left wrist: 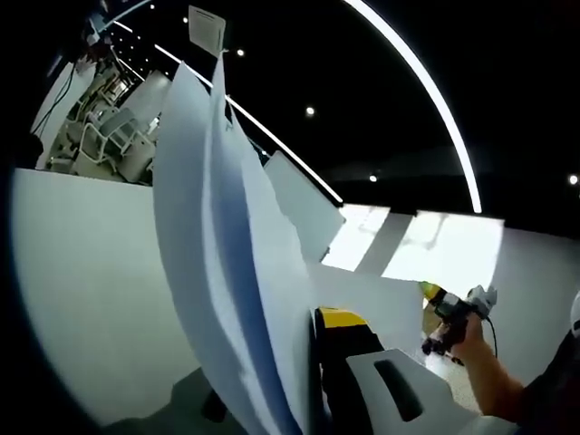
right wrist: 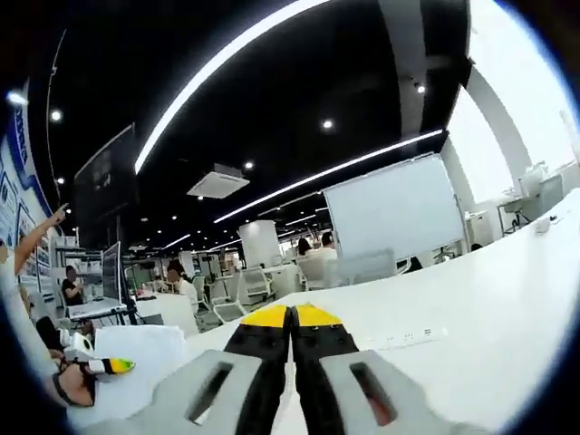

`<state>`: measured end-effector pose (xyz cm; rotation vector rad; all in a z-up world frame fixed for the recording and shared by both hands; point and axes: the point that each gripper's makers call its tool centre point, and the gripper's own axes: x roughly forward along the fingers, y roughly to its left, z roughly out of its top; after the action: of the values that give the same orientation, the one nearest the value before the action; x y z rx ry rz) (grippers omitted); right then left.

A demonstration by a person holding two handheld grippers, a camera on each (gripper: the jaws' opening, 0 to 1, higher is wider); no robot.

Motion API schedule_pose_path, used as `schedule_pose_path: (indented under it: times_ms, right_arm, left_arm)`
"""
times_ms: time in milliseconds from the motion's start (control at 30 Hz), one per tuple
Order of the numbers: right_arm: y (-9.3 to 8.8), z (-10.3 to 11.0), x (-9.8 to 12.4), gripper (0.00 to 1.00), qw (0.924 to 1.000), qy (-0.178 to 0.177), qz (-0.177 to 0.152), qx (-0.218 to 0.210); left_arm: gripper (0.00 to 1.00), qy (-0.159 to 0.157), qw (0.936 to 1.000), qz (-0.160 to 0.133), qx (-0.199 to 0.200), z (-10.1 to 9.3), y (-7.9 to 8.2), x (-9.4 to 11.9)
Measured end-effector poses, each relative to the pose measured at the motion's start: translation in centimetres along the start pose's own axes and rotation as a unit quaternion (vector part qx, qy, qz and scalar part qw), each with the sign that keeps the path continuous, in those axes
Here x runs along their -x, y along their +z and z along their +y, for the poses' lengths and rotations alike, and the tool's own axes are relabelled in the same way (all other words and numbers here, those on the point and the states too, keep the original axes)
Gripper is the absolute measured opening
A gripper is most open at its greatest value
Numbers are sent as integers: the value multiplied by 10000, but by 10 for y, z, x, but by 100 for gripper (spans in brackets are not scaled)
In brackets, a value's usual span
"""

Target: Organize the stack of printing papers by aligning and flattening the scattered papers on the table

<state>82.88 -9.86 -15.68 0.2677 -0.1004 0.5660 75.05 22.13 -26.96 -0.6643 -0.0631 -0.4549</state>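
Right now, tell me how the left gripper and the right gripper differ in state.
1. The left gripper is shut on a sheaf of papers; the right gripper holds nothing.
2. The left gripper lifts its papers upright toward the ceiling; the right gripper points level across the white table.
3. Papers hide one side of the left gripper's jaws; the right gripper's jaws show fully, pressed together.

Both have yellow-tipped black jaws.

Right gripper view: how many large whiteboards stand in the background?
1. A large white rectangular whiteboard stands beyond the long white table, right of centre, above the closed yellow-tipped tongs. Others may be hidden by the seated people and furniture further left.
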Motion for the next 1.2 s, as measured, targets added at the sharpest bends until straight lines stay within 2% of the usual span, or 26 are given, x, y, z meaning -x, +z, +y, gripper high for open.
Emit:
schedule_pose_path:
  times_ms: [200,633,1200]
  right_arm:
    - [5,8,1,0,10000,66,-14,-44]
    - [35,38,8,0,9980,469,-306,-307]
    - [59,51,9,0,9960,680,-511,-264]
  left_arm:
    - [9,-6,10000,-2,13,0,0,0]
    - [9,-7,10000,-6,27,0,0,-1]
    - [9,-8,10000,-3,16,0,0,-2]
